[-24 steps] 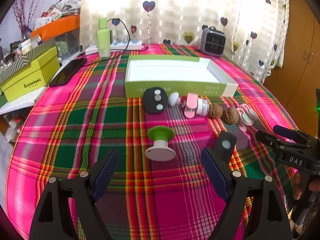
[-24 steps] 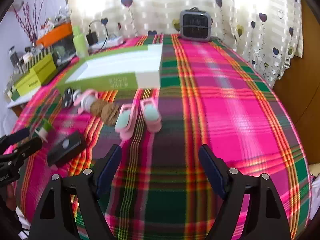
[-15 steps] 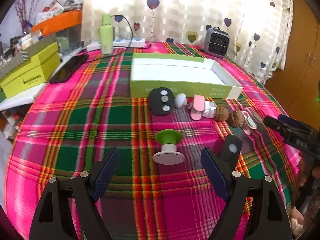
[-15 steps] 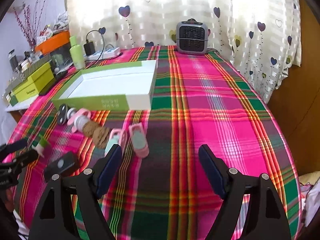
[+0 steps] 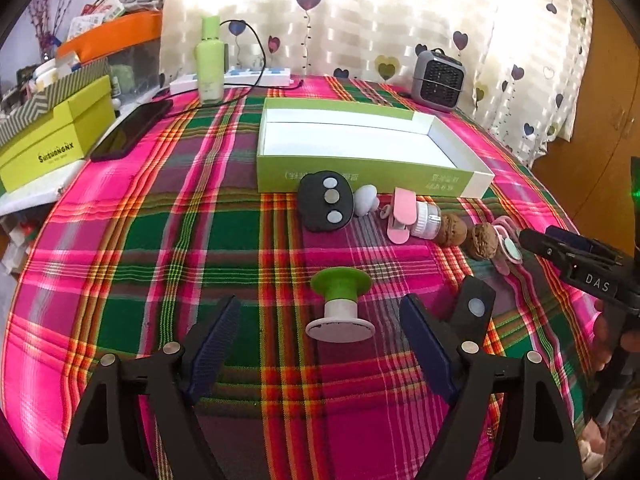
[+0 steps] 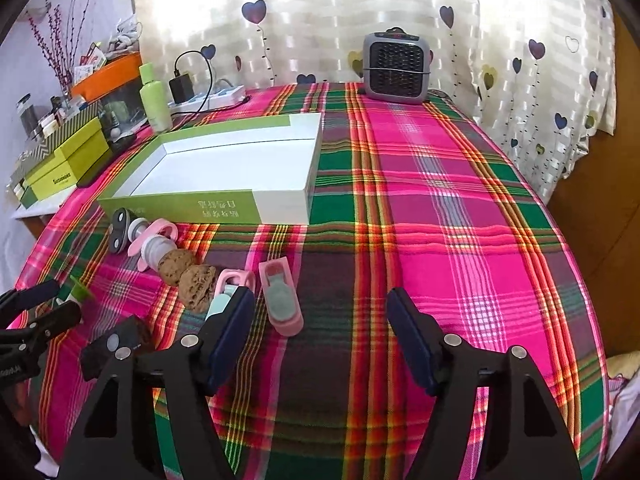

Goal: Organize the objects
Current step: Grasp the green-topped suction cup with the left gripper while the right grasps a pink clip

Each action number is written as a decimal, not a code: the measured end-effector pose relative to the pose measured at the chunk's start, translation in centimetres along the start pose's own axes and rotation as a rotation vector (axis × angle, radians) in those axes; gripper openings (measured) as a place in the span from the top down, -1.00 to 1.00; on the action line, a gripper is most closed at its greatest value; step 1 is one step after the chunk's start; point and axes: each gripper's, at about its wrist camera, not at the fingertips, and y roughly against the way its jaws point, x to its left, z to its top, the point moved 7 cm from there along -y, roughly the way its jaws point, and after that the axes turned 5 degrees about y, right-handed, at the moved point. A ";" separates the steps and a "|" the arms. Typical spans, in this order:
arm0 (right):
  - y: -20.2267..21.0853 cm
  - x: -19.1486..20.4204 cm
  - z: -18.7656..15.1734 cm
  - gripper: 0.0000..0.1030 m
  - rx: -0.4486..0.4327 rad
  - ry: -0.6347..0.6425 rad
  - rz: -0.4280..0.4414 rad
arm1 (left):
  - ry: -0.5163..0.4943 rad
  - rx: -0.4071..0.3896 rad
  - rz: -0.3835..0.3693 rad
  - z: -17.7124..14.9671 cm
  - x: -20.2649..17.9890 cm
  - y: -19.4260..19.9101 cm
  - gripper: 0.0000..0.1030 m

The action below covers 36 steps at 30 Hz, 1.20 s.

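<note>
An open green box (image 5: 280,168) with a white inside stands on the plaid cloth; it also shows in the right wrist view (image 6: 180,208). In front of it lie a black three-button remote (image 5: 326,201), a pink clip (image 5: 402,212), two walnuts (image 5: 452,230) and two pink-and-teal clips (image 6: 280,300). A green-and-white spool (image 5: 340,306) lies just ahead of my open, empty left gripper (image 5: 320,344). A small black fob (image 5: 474,306) lies by its right finger. My right gripper (image 6: 320,332) is open and empty, beside the pink clips.
A grey heater (image 6: 396,68) stands at the table's far edge. A green bottle (image 5: 210,64), a power strip (image 5: 240,78) and a black phone (image 5: 128,130) lie at the back left. Yellow-green boxes (image 5: 52,136) sit on a side shelf. The table edge drops off at right.
Both grippers have pulled back and risen slightly, so the objects sit a little farther off. Nothing was picked up or moved.
</note>
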 end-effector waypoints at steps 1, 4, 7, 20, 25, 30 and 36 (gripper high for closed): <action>-0.1 0.0 0.0 -0.34 0.004 0.001 0.000 | 0.000 0.005 0.006 0.0 0.1 -0.2 -0.58; -0.5 0.0 -0.1 -0.32 0.015 0.001 0.002 | 0.003 0.016 0.011 -0.1 0.1 -0.6 -0.58; -0.5 -0.2 0.0 -0.29 0.016 -0.002 0.005 | 0.004 0.025 0.013 -0.2 0.1 -0.9 -0.58; -2.2 0.5 0.3 0.07 0.075 0.038 0.035 | -0.011 0.025 0.039 -0.1 0.3 -1.4 -0.38; -2.4 0.7 0.4 0.14 0.077 0.052 0.039 | -0.013 0.023 0.042 0.1 0.5 -1.4 -0.24; -2.5 0.9 0.5 0.30 0.078 0.061 0.039 | -0.016 0.024 0.041 0.1 0.5 -1.4 -0.05; -2.6 1.0 0.7 0.51 0.079 0.066 0.038 | -0.015 0.023 0.048 0.3 0.6 -1.5 0.19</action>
